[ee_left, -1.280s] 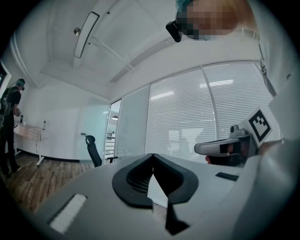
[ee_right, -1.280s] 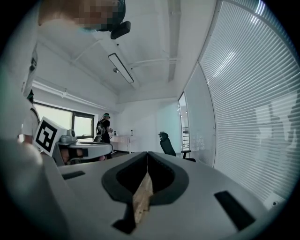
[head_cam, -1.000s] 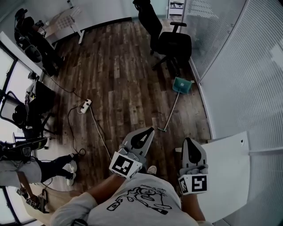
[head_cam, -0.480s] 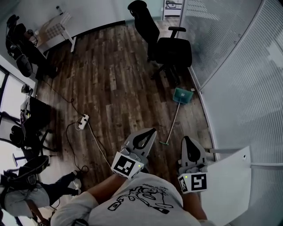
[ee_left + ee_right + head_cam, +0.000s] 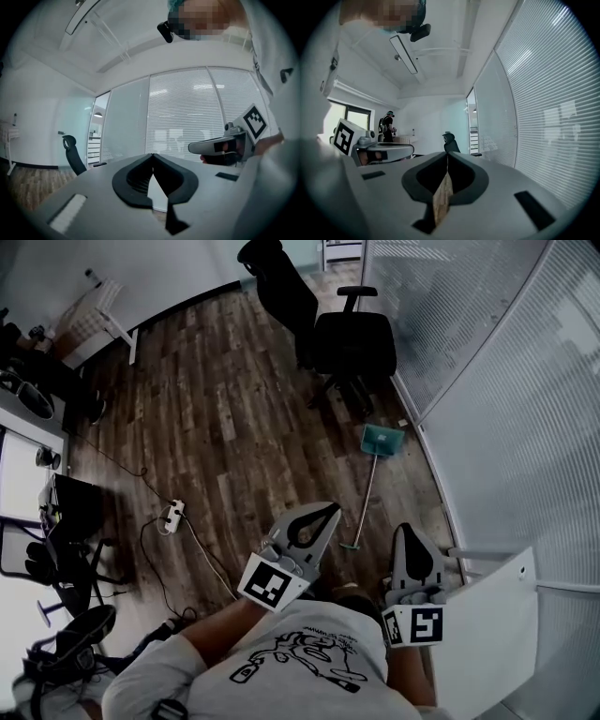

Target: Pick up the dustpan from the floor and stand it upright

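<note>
A teal dustpan with a long thin handle lies flat on the wood floor near the glass wall, in the head view. Its handle runs back to a small end piece just ahead of me. My left gripper is held level with its jaws together and empty, a short way left of the handle's near end. My right gripper is also shut and empty, to the right of that end. In the left gripper view the left gripper faces the blinds; the right gripper faces down the room.
A black office chair stands just beyond the dustpan, with a second chair behind it. The glass partition with blinds runs along the right. A white power strip and cable lie on the floor at left. A white board is at my right.
I have walked toward the dustpan; it and the chair now sit closer and lower in the head view. Both grippers stay shut and travel with me.
</note>
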`<state>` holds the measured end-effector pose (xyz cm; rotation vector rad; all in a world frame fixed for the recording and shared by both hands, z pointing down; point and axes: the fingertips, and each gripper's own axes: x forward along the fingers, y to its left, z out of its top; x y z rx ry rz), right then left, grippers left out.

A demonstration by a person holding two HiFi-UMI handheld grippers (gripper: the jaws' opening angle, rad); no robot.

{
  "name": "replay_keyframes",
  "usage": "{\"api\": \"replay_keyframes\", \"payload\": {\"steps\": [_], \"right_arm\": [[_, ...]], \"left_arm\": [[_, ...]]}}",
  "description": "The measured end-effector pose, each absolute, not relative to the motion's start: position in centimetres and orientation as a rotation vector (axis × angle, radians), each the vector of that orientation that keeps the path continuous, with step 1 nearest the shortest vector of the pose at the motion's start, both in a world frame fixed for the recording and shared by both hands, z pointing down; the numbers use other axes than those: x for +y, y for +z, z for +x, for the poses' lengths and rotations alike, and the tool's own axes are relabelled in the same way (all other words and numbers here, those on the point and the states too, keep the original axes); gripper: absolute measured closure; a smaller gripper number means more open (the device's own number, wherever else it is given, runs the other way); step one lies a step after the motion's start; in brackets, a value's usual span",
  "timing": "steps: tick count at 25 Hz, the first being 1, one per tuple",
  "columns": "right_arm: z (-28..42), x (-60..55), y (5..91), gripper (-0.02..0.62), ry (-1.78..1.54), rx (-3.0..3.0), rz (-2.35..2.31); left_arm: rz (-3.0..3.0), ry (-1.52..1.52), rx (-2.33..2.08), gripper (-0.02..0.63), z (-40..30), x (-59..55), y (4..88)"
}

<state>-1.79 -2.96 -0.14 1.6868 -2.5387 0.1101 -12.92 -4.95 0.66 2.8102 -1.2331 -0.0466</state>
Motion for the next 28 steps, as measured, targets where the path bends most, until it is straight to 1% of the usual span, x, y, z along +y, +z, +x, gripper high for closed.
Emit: {"api": "replay_keyframes", "payload": {"steps": [8,14,21,28], "right_arm": [[2.0,-4.2,0.1,0.590,0.113,-2.516,1.679],[2.5,-4.7,0.7,0.589,0.136,-2.514,1.663],[3.4,-6.2,8.1,0.589,0.325,-2.470,1.591],[6.1,-6.5,19.6,0.588,0.468,-2.426,1.560]], "left_arm": [[2.833,-0.044,-1.205,0.604,-8.6,-6.2,1.1],[2.819,0.018,-1.204,0.604,-8.0,-6.5,2.3],[2.785,0.176,-1.183,0.604,-7.3,-8.8,9.6],[2.706,0.272,-1.177,0.603,-5.5,-9.6,20.3]]}}
